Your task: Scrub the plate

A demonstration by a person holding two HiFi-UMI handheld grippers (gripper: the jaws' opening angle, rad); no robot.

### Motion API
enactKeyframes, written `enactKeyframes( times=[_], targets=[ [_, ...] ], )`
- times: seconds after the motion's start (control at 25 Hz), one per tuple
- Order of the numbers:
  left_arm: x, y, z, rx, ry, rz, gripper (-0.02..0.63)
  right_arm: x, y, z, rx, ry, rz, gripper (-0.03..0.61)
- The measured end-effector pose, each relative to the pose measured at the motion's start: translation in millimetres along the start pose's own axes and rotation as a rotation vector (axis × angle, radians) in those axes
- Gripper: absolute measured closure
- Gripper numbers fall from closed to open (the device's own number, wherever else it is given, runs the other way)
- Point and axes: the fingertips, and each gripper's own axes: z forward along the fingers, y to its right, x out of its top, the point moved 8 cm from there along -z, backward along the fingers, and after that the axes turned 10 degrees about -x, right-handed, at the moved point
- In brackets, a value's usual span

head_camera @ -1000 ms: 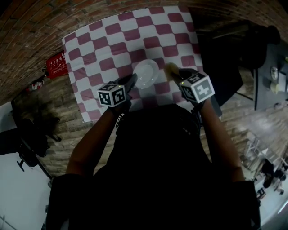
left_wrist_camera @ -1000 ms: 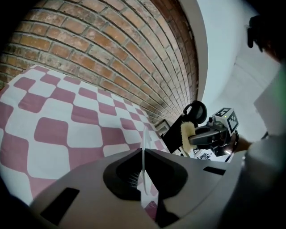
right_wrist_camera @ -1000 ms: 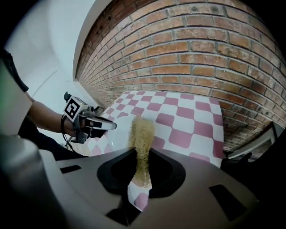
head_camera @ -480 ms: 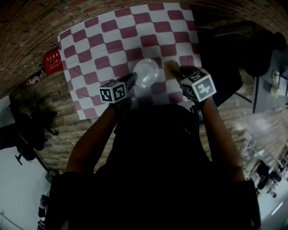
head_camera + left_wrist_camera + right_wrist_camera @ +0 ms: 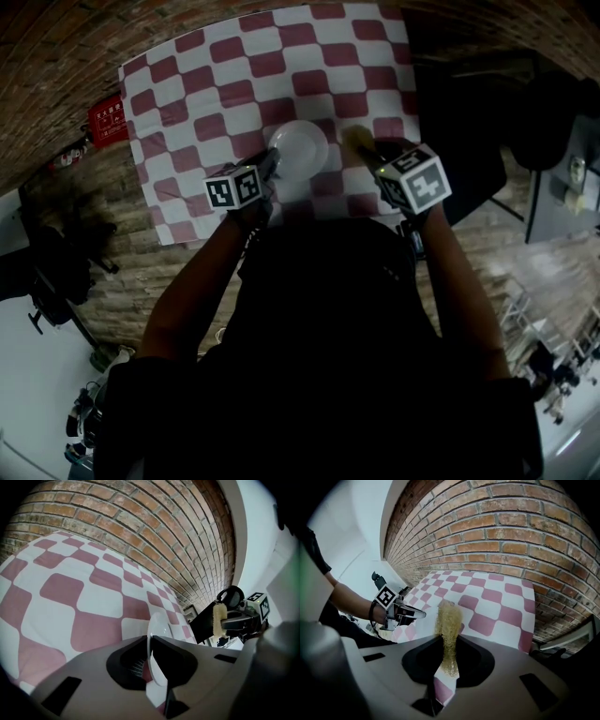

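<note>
Our left gripper [image 5: 149,640] has the rim of the white plate [image 5: 300,148] between its fingers. These fingers have just been opening a little, but the rim sits between them and both sides appear to touch it. The plate is over the checked cloth [image 5: 216,84] that covers the desk, near the front edge, between our two grippers. We cannot tell if it rests fully on the cloth.

Our right gripper [image 5: 447,638] has its fingers clamped on a yellow scouring pad [image 5: 448,618], which stands up past the fingertips. In the head view the pad is near the right side of the plate and apart from it.

We judge that the scrubbing itself is not yet begun. To do it well, we think the left fingers should tighten again on the rim, because a loose grip lets the plate slide or turn under the pad. Then the right gripper should bring the free end of the pad onto the plate's inner face and rub with moderate pressure, away from the left fingers. Too much force at the far edge could tip the plate.
</note>
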Motion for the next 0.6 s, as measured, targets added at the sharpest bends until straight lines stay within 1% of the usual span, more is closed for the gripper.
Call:
enactKeyframes(
  times=[0.2, 0.32, 0.6],
  targets=[
    [-3.1, -8.8, 5.0, 0.072, -0.020, -0.010, 0.558, -3.2, 2.9, 2.4, 0.017, -0.011, 0.005, 0.526],
    [-3.3, -10.6, 8.8, 0.112, -0.037, 0.001, 0.548, -4.1, 4.7, 3.8, 0.023, -0.016, 0.005, 0.526],
    [-9.1, -18.0, 11.6, 0.223, -0.099, 0.000, 0.532, -2.2, 2.2, 7.6, 0.035, -0.014, -0.006, 0.526]
  ],
)
